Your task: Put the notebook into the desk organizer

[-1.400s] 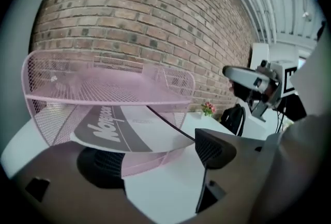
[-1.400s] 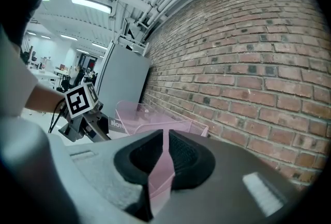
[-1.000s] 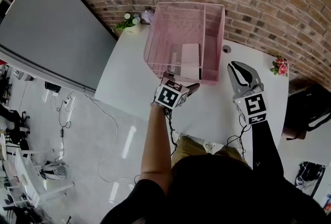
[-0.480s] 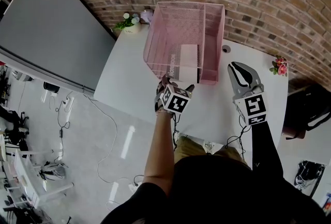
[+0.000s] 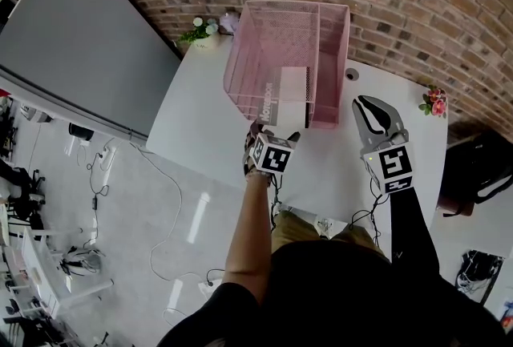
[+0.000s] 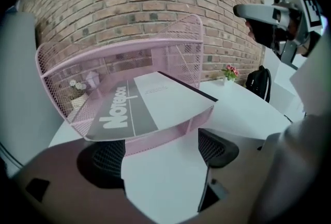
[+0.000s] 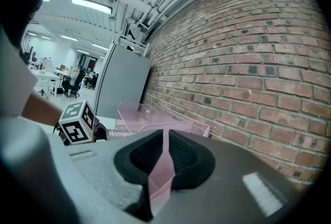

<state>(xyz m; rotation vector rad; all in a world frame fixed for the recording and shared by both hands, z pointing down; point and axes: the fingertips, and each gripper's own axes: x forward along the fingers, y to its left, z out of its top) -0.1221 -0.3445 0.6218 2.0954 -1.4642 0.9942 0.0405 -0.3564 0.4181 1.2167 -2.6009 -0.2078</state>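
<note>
The pink mesh desk organizer point(image 5: 330, 57) stands at the back of the white table point(image 5: 200, 129), against the brick wall. The grey-and-white notebook point(image 5: 287, 93) lies flat in its wide left compartment, its near end sticking out over the low front wall. My left gripper point(image 5: 274, 131) hovers just in front of that end, open and holding nothing. In the left gripper view the notebook point(image 6: 150, 104) rests in the organizer point(image 6: 119, 57) ahead of my open left gripper point(image 6: 161, 153). My right gripper point(image 5: 367, 105) floats to the organizer's right, shut and empty, and appears as the right gripper point(image 7: 164, 161) in its own view.
A small potted plant point(image 5: 200, 33) sits at the table's back left corner and pink flowers point(image 5: 433, 103) at the right edge. A cable hole point(image 5: 350, 75) lies right of the organizer. A grey partition point(image 5: 80, 41) stands left; a black bag point(image 5: 481, 165) is on the floor to the right.
My left gripper has let go of the notebook's near end and drawn back toward me. The notebook stays in the organizer. The right gripper has not moved.
</note>
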